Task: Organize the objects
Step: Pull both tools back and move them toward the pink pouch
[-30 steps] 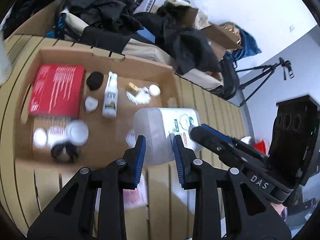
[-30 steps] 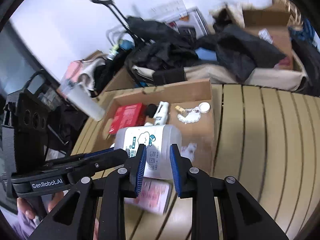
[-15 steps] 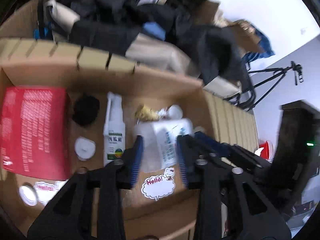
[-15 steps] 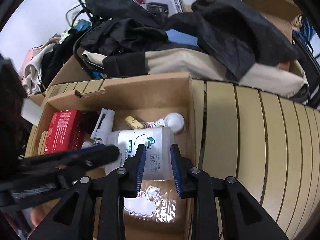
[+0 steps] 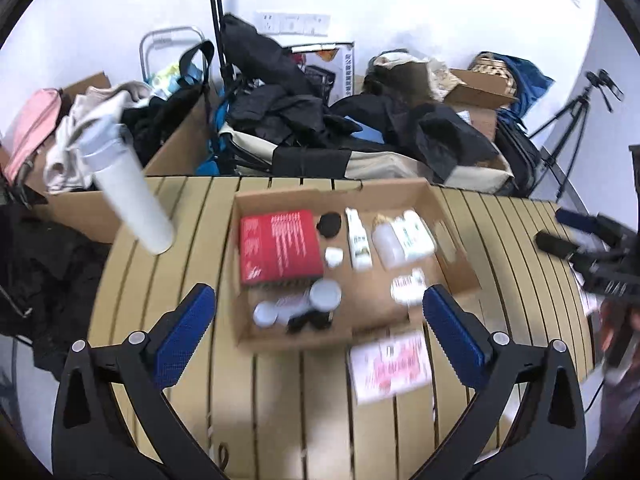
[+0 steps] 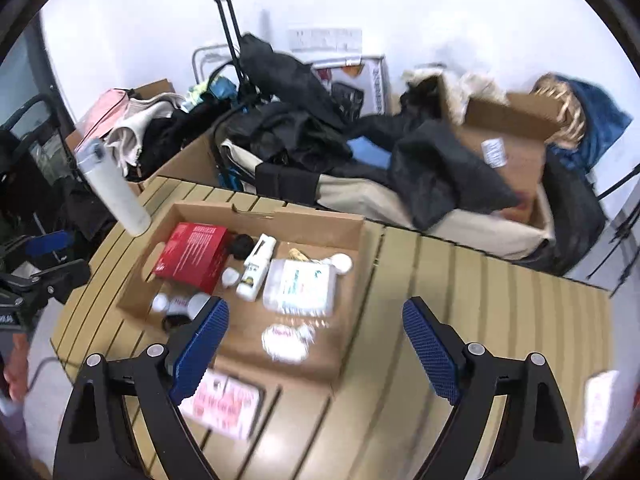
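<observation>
On the slatted table (image 5: 280,400), the translucent labelled jug (image 6: 300,286) lies boxed; both grippers opening, empty.

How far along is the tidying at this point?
Done: the clear jug lies in the cardboard box beside the spray bottle and red box. In hand: nothing; the left gripper and right gripper are opening, with nothing between their jaws. Left: the pink-and-white packet lies on the slatted table outside the box.
</observation>
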{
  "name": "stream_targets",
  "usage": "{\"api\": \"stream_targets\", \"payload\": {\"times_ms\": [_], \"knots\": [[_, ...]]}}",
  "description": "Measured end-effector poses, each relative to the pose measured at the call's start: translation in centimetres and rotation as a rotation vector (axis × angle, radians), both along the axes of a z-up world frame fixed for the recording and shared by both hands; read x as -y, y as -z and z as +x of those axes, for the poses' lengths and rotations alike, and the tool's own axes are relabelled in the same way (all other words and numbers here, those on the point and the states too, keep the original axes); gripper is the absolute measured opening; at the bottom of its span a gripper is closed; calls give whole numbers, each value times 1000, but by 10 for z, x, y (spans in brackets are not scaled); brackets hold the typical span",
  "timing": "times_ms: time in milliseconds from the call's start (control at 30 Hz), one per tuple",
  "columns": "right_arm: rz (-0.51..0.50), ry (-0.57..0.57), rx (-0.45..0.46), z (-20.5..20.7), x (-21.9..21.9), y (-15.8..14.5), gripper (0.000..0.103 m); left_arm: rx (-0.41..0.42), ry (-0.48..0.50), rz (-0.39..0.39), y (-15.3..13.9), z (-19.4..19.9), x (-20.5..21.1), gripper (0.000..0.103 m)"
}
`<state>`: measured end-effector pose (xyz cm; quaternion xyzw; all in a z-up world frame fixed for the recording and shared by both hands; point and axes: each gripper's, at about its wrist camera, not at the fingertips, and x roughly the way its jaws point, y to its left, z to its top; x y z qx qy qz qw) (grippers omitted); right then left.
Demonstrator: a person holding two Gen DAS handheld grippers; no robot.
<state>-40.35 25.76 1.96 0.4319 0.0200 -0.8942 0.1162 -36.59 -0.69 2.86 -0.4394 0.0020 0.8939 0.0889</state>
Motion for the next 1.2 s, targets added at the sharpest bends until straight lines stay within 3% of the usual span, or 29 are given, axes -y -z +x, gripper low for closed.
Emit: {"api": "stream_targets", "payload": {"times_ms": [67, 267, 333, 467, 600, 667, 767, 900, 933, 1000, 1067, 1133, 1200], "knots": [[-33, 2, -36, 40, -9, -15, 91, -28, -10, -19, -8, 33, 9, 103], [-46, -2, -89, 110, -13, -23, 91, -56, -47, -97, -17, 88, 12, 103], [-71, 15, -110, 129, -15, -22, 91, -69, -72, -60, -15, 114, 17, 103], [-230, 67, -138, 195, -19, 5, 91, -79, -141, 45, 16, 197, 28, 103], [-268, 79, -76, 245, -11, 43, 91, -33, -147, 72, 40, 249, 23, 103], [-225, 31, -21, 252, 0, 58, 91, -5, -101, 53, 45, 252, 14, 103], [-185, 31, -29, 246, 2, 64, 91, -37, -100, -17, 49, 242, 2, 103], [-256, 4, -33, 235, 0, 77, 94, 29, -66, 38, 67, 223, -4, 103], [-277, -13, -34, 232, 1, 82, 103, 34, -52, 55, 71, 218, -6, 103], [-258, -35, 4, 216, 6, 93, 103, 26, -22, 71, 80, 198, -11, 103], [-226, -15, 51, 192, 9, 109, 103, 21, -19, 33, 93, 166, -18, 103], [-235, 28, 44, 174, 10, 117, 103, 40, -5, -6, 108, 138, -25, 103], [-230, 27, 54, 148, 18, 129, 103, 65, -10, 5, 126, 108, -26, 100]]}}
